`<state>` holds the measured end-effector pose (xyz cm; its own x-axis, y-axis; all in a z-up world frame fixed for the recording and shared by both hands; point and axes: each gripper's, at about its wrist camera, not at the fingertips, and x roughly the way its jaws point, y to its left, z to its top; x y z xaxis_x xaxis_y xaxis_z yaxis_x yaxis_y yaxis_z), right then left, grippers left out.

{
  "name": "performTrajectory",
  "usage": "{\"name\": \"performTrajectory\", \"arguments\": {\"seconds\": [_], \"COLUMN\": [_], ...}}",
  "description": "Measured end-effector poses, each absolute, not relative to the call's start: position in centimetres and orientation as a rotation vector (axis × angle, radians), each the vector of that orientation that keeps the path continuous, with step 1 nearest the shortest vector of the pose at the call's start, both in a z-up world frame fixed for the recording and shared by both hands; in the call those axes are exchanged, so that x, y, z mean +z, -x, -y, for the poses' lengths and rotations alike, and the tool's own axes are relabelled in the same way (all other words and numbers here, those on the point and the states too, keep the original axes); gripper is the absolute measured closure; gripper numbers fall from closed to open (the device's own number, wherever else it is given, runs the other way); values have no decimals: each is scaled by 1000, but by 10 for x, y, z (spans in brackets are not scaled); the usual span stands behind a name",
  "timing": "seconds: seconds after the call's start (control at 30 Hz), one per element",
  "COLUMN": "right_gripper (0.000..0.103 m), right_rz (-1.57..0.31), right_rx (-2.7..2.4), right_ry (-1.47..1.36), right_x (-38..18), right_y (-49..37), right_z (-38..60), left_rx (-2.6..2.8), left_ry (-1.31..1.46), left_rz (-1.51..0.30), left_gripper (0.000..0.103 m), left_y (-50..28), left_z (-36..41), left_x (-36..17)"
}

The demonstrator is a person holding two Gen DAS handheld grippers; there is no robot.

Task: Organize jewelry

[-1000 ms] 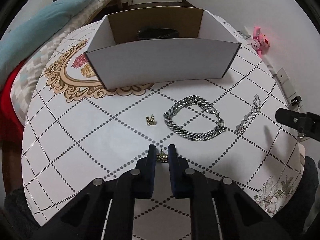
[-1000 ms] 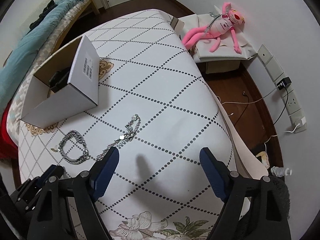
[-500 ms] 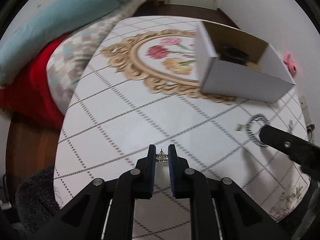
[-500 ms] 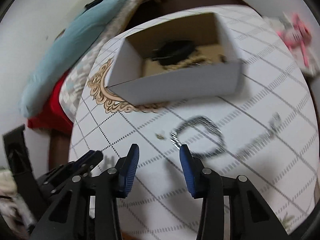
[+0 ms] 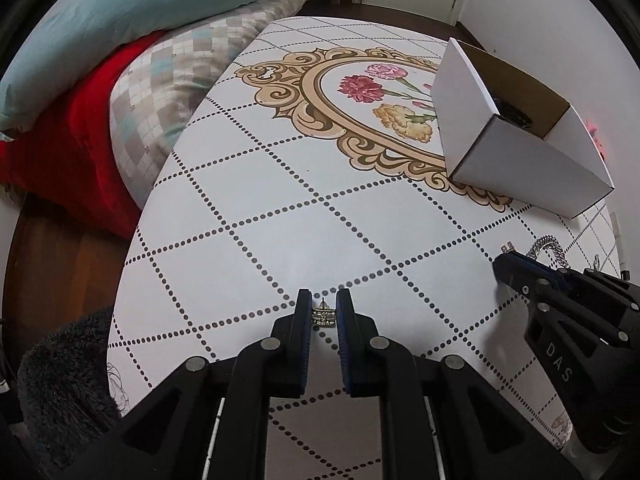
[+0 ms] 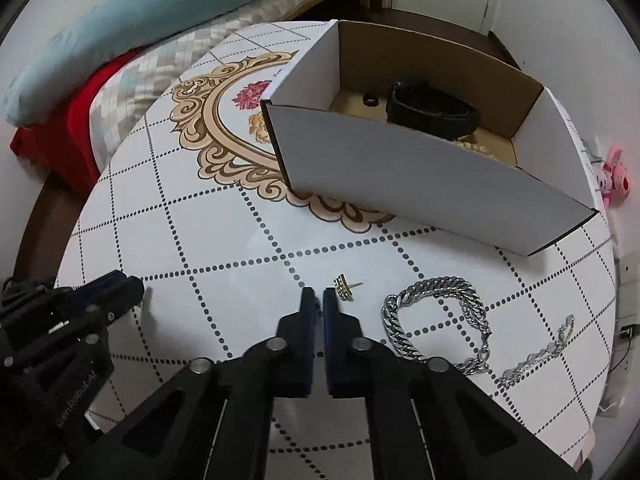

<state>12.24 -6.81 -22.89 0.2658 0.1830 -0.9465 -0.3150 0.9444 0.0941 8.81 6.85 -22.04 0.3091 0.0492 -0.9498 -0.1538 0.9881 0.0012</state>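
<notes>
My left gripper is shut on a small gold earring and holds it above the table's left part. My right gripper is shut and empty, just left of a second gold earring lying on the table. A thick silver chain bracelet lies to its right, and a thin silver bracelet farther right. The white cardboard box stands behind them, open on top, with a black band, a small dark ring and a pale chain inside. The box also shows in the left wrist view.
The round table has a white dotted-diamond cloth with a gold floral medallion. A bed with red, checked and teal bedding runs along the table's far left. A pink plush toy lies beyond the right edge.
My left gripper has swung left with the earring, away from the box. My right gripper has swung from the table's right edge toward the jewelry and closed its jaws from wide open to shut.
</notes>
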Motion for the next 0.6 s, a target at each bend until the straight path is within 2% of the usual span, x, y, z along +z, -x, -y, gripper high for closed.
{"name": "performTrajectory", "arguments": {"seconds": [0.3, 0.6], "right_gripper": [103, 103], "right_rz": [-1224, -1129], "right_rx": [342, 350], "right_ry": [5, -261], "right_x": [-204, -131], "right_y": [-123, -148], "right_z": [91, 163], "left_rx": [110, -15], "left_ry": [109, 133], "left_rz": [-1224, -1098], "left_gripper": [94, 93], "left_y": [-91, -126], "left_z": [-62, -30], "left_x": [-205, -139]}}
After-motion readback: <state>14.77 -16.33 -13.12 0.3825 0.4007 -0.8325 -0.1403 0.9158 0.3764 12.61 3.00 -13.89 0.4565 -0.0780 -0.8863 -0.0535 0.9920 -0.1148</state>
